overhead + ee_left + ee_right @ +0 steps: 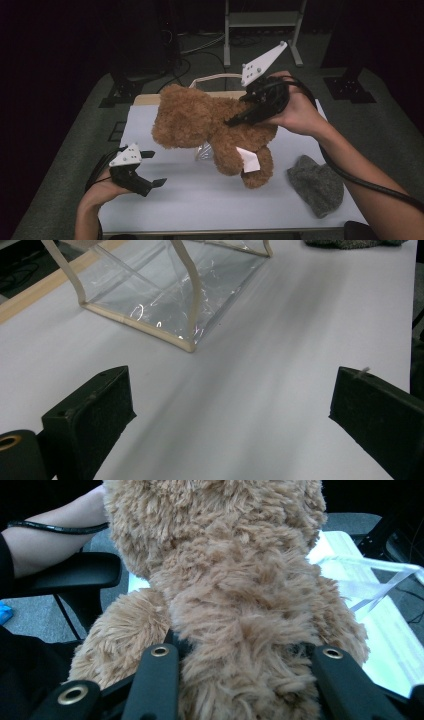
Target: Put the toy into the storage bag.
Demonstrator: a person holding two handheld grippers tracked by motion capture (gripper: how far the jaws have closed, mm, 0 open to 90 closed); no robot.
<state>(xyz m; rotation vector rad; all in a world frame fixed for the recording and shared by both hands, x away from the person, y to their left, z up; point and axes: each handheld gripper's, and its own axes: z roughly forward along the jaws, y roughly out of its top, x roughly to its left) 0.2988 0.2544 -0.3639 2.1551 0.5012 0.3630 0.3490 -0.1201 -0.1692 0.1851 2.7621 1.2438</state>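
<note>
A brown teddy bear (210, 127) is being held up above the white counter (210, 200) by the right tool (250, 112), whose jaws are closed into the fur of its back — in the right gripper view the plush (235, 605) is being pinched between the two black jaws and is bulging out between them. A white sewn-in tag (247, 160) is hanging at the bear's lower body; no writing on it can be read.

The left tool (150, 170) is being held low over the near left part of the counter, well apart from the bear, with its jaws spread wide and nothing between them. In the left gripper view a clear plastic bag with cream trim and handles (170, 295) is lying on the counter beyond the open jaws — in the high view it is largely hidden behind the bear, one handle (215, 77) rising above it. A grey knitted hat (316, 182) is lying on the counter's near right part, apart from both tools.
</note>
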